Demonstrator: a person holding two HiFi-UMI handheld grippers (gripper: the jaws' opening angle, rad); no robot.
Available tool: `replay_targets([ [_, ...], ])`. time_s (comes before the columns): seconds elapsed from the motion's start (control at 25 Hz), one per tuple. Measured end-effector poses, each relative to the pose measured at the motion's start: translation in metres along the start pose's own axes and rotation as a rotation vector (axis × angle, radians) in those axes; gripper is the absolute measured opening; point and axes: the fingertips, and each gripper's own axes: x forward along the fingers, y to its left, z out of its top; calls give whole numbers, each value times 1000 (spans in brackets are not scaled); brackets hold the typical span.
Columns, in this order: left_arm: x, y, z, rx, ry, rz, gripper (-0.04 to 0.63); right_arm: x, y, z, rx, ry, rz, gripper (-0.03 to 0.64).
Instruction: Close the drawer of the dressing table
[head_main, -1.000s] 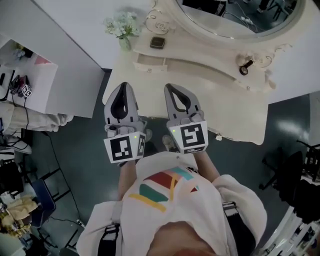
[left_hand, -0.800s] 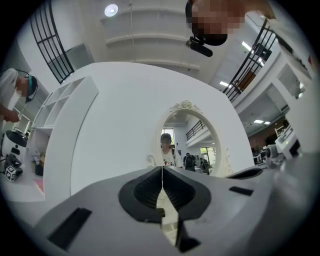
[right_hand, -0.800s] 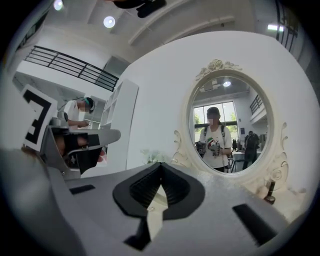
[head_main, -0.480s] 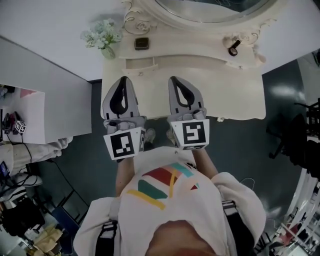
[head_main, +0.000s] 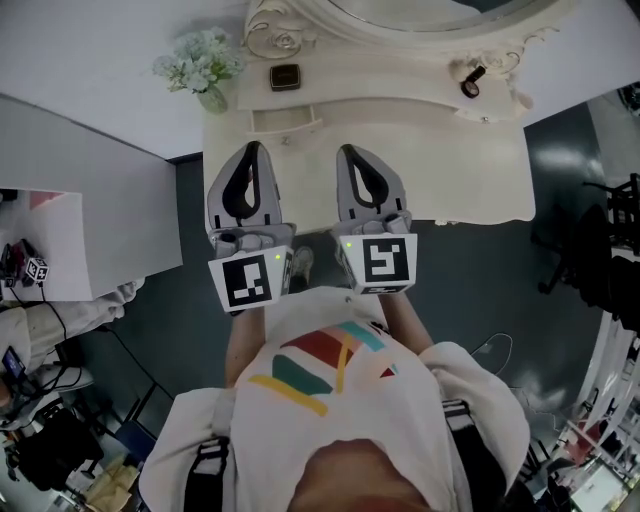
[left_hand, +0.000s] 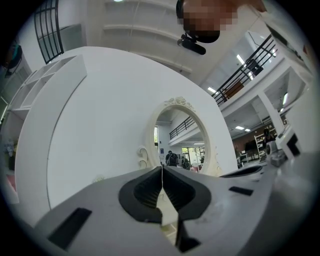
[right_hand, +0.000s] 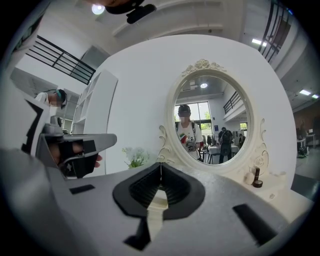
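The cream dressing table (head_main: 470, 180) with its oval mirror (head_main: 300, 40) fills the top of the head view. A small drawer (head_main: 285, 120) sits at the back left of the tabletop, its front facing me; how far out it stands I cannot tell. My left gripper (head_main: 251, 148) and right gripper (head_main: 350, 150) are side by side over the table's front part, both shut and empty, short of the drawer. The left gripper (left_hand: 161, 167) and the right gripper (right_hand: 160, 164) each show their jaws pressed together, pointing at the mirror (right_hand: 210, 120).
A vase of pale flowers (head_main: 200, 68) and a small dark box (head_main: 285, 77) stand behind the drawer. A dark bottle (head_main: 468, 80) is at the table's back right. A white desk (head_main: 90, 230) lies to the left, dark floor to the right.
The table has swung square in the head view. Both grippers have edged further over its front, towards the drawer, jaws still shut.
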Motion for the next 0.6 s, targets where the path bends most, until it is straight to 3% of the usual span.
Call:
replay_targets([
  [0.48, 25, 50, -18, 7, -16, 39, 8, 67, 25, -28, 13, 60, 37, 2],
  [0.6, 28, 60, -36, 5, 7, 49, 8, 83, 36, -49, 45, 93, 48, 43],
])
